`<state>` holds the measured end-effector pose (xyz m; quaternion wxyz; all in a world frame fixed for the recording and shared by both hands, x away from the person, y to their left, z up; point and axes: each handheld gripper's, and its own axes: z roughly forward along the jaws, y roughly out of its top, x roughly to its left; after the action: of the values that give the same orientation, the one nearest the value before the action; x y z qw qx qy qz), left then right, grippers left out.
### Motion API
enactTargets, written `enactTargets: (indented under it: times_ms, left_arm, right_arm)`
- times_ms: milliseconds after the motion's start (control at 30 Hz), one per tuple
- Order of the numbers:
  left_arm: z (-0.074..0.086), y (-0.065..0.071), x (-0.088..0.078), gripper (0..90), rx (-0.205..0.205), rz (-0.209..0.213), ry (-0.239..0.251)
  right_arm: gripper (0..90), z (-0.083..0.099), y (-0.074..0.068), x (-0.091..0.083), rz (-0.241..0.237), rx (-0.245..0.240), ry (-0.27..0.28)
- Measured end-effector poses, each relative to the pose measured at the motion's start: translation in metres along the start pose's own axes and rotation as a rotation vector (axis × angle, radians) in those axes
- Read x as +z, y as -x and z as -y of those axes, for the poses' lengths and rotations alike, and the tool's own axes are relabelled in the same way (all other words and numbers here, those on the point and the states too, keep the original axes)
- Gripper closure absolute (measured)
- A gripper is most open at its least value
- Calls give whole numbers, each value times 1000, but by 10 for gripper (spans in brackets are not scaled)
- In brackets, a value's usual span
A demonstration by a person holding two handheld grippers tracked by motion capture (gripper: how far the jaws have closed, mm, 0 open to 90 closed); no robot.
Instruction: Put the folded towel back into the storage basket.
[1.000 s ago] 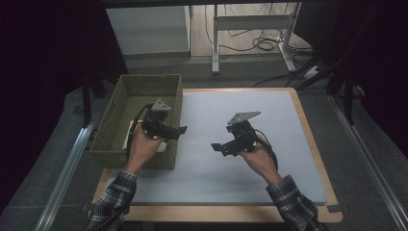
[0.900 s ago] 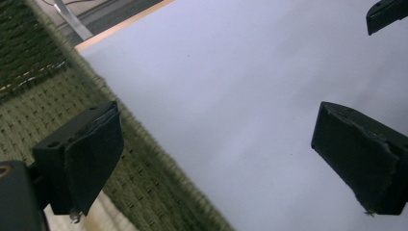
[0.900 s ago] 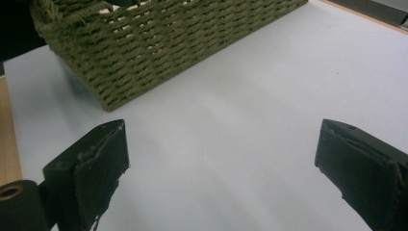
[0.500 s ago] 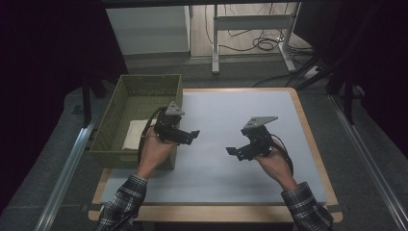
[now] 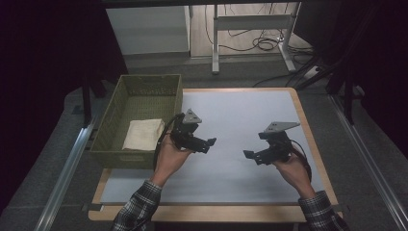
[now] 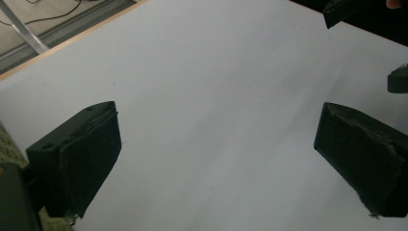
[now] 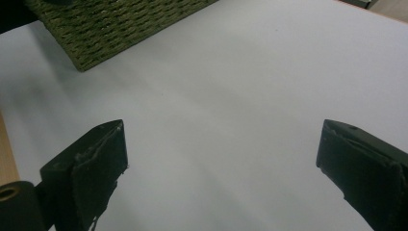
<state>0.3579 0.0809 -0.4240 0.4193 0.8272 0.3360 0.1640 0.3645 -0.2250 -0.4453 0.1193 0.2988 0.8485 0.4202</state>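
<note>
A person's two hands each hold a black gripper over a white table sheet (image 5: 240, 120). My left gripper (image 5: 210, 143) hovers just right of an olive woven basket (image 5: 108, 132), pointing right; its jaws stand wide apart in the left gripper view (image 6: 216, 159) with nothing between them. My right gripper (image 5: 249, 155) hovers over the right half of the sheet, pointing left, and its jaws are also wide apart and empty (image 7: 221, 173). A folded cream cloth (image 5: 143, 134) lies inside the basket. The basket's corner (image 7: 110, 29) shows at the top left of the right gripper view.
The wooden table edge (image 5: 308, 125) frames the sheet. Metal rails (image 5: 67, 163) run along both sides of the table. A white desk frame (image 5: 250, 29) and loose cables lie on the floor beyond. The other gripper's tips (image 6: 346, 9) show at the top right of the left gripper view.
Both grippers have drifted right and toward the near edge. The left one has left the basket's rim and now hangs over the white sheet. Both stay open.
</note>
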Motion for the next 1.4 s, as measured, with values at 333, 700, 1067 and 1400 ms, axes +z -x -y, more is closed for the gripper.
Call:
enactTargets:
  times_ms: [333,700,1067,1400]
  left_arm:
    - [14,22,8,28,12,14,4]
    - [46,40,12,27,20,23,-6]
    - [88,46,12,28,4,15,-12]
    - [122,44,21,32,-9,-15,-78]
  right_arm:
    - [39,28,12,-29,33,32,10]
    - [40,53,7,-36,48,37,3]
    - [40,76,-5,-21,38,25,-30]
    - [40,99,-9,-1,45,19,-67]
